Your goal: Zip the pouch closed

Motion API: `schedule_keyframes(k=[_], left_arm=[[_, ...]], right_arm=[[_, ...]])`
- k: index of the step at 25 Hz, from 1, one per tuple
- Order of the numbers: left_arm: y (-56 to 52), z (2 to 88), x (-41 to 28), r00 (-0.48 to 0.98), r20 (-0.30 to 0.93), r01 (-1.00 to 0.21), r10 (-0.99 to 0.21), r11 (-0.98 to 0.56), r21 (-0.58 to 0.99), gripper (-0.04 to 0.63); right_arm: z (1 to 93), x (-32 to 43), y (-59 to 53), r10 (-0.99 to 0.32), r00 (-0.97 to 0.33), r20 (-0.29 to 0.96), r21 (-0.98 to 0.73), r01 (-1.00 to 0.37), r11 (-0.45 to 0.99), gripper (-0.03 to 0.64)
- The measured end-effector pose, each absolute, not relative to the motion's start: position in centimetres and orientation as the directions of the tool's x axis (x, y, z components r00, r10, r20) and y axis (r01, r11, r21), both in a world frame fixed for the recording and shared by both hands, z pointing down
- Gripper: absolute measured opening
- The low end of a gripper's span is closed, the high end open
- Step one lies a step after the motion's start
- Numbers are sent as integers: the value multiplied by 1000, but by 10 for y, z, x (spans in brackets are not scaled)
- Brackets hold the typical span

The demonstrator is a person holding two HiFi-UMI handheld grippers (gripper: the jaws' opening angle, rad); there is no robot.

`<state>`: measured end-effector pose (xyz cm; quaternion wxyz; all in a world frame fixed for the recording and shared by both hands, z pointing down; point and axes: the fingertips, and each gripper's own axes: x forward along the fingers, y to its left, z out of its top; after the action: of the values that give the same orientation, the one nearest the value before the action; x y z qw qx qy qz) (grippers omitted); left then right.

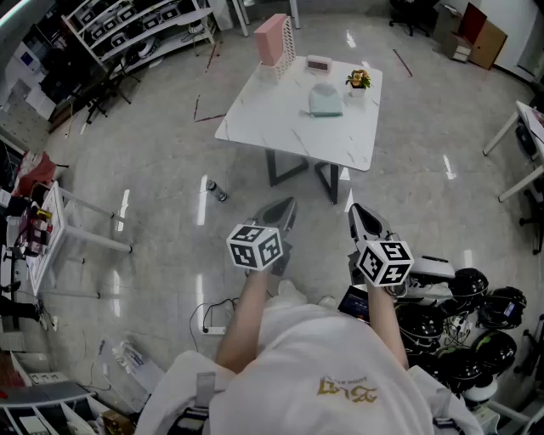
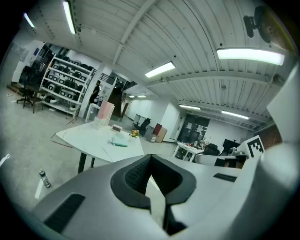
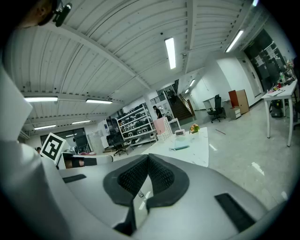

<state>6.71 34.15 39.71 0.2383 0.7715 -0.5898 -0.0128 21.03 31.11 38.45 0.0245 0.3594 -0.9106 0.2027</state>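
The pouch [image 1: 325, 102], pale teal, lies flat on the white table [image 1: 280, 127] some way ahead of me; it also shows small in the left gripper view [image 2: 119, 142] and in the right gripper view [image 3: 180, 147]. Whether its zip is open is too small to tell. Both grippers hang over the floor, well short of the table. My left gripper [image 1: 285, 211] is shut with nothing between its jaws [image 2: 150, 161]. My right gripper [image 1: 357, 211] is likewise shut and empty [image 3: 147, 158]. Both point toward the table, side by side.
On the table stand a pink slatted box [image 1: 274, 41], a small white device [image 1: 318, 64] and a little potted plant [image 1: 358, 80]. A bottle [image 1: 217, 192] lies on the floor left of the table. Black helmets [image 1: 467, 314] are heaped at my right; shelving [image 1: 136, 25] lines the far left.
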Motion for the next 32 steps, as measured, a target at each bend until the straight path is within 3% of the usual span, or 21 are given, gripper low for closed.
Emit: schedule_keyframes(k=[7, 14, 16, 18, 23, 32], left_arm=[[335, 398, 81, 399, 230, -821, -888, -234, 521, 18], [321, 393, 74, 319, 233, -884, -919, -200, 423, 24], [317, 390, 66, 279, 223, -899, -934, -172, 403, 115], [312, 388, 59, 249, 210, -902, -945, -148, 405, 194], [301, 384, 48, 204, 198, -910, -959, -112, 399, 232], [257, 420, 28, 222, 288, -917, -932, -99, 388, 225]], right_arm=[[386, 217, 304, -647, -737, 196, -338, -670, 660, 12], [381, 227, 287, -688, -701, 189, -274, -710, 648, 22], [381, 227, 282, -692, -693, 203, -227, -721, 655, 135], [380, 226, 278, -691, -693, 206, -214, -721, 660, 175], [378, 224, 263, -695, -690, 201, -211, -723, 657, 204], [405, 197, 216, -668, -698, 259, -240, -716, 655, 204]])
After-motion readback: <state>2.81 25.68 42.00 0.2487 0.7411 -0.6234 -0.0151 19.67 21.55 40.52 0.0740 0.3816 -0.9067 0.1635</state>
